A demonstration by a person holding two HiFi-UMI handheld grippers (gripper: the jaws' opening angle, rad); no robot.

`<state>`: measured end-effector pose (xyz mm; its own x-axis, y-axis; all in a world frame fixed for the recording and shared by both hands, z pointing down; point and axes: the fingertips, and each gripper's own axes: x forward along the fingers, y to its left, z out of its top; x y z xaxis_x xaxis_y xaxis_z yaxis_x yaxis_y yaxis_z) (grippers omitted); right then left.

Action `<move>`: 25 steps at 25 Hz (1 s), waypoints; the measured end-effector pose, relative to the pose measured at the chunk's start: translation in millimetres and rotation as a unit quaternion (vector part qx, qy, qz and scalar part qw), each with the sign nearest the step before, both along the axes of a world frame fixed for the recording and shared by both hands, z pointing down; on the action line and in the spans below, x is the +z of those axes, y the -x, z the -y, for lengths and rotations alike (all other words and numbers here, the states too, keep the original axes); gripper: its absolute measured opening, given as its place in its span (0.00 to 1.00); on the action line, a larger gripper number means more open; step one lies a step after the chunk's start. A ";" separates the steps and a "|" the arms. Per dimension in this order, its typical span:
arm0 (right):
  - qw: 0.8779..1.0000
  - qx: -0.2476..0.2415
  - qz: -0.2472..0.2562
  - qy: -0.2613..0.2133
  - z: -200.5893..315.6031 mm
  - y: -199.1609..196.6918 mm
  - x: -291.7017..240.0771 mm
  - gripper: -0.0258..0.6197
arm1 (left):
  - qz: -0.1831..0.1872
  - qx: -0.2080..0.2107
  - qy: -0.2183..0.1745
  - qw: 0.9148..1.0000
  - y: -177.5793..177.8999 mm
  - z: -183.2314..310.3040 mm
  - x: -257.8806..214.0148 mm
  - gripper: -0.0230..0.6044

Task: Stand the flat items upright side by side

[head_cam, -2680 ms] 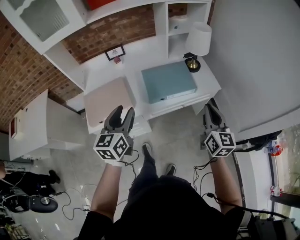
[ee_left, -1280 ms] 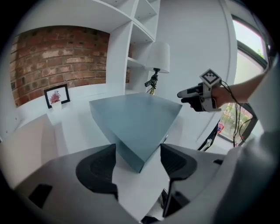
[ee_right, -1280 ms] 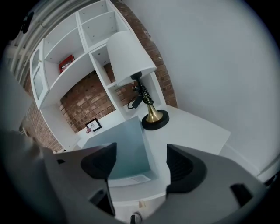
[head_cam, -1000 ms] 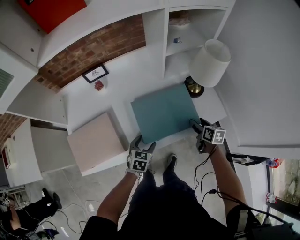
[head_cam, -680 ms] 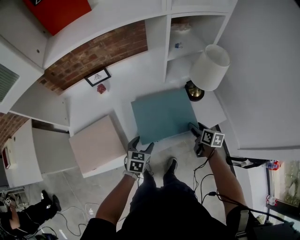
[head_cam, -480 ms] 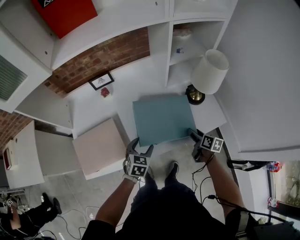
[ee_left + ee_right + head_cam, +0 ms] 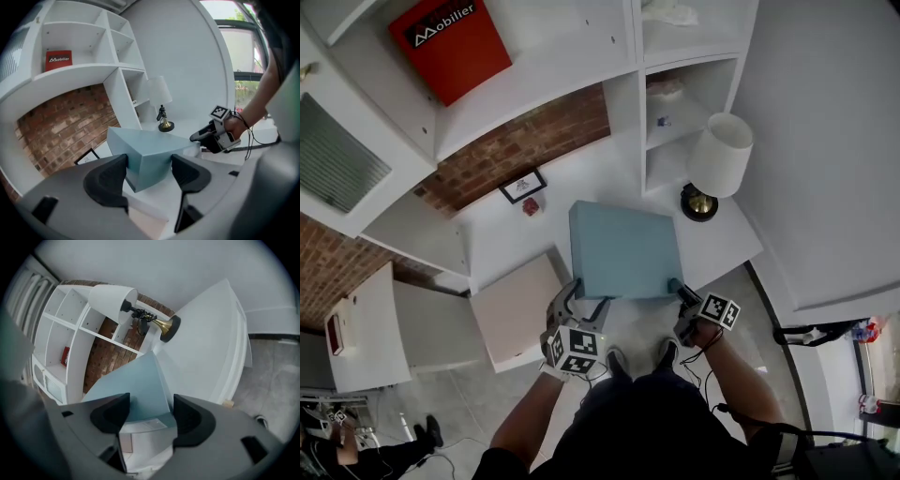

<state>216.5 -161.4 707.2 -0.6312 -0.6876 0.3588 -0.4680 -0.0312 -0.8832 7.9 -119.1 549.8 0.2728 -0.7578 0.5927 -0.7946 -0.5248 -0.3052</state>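
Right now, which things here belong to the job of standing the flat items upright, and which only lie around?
Part of the job:
teal flat box, gripped at its near edge by the left gripper and the right gripper
pink flat box, lying flat

Only lying about:
lamp
framed picture
red box

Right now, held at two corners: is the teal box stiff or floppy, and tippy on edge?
Probably stiff: the teal box shows flat faces and sharp corners, held only at its near corners by the left gripper and right gripper. Likely tippy on edge: thin for its breadth. Smooth faces might slip.
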 end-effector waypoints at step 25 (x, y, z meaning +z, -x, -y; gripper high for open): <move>0.965 -0.018 -0.249 -0.075 -10.2 -45.0 -27.7 0.33 | -0.063 0.247 -0.065 0.965 -188.2 -10.2 -107.5 0.50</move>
<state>261.5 -151.2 679.5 -0.4300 -0.7360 0.5228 -0.8347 0.1034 -0.5409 196.1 -108.9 442.3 0.6835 -0.5830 0.4392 -0.4927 -0.8125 -0.3117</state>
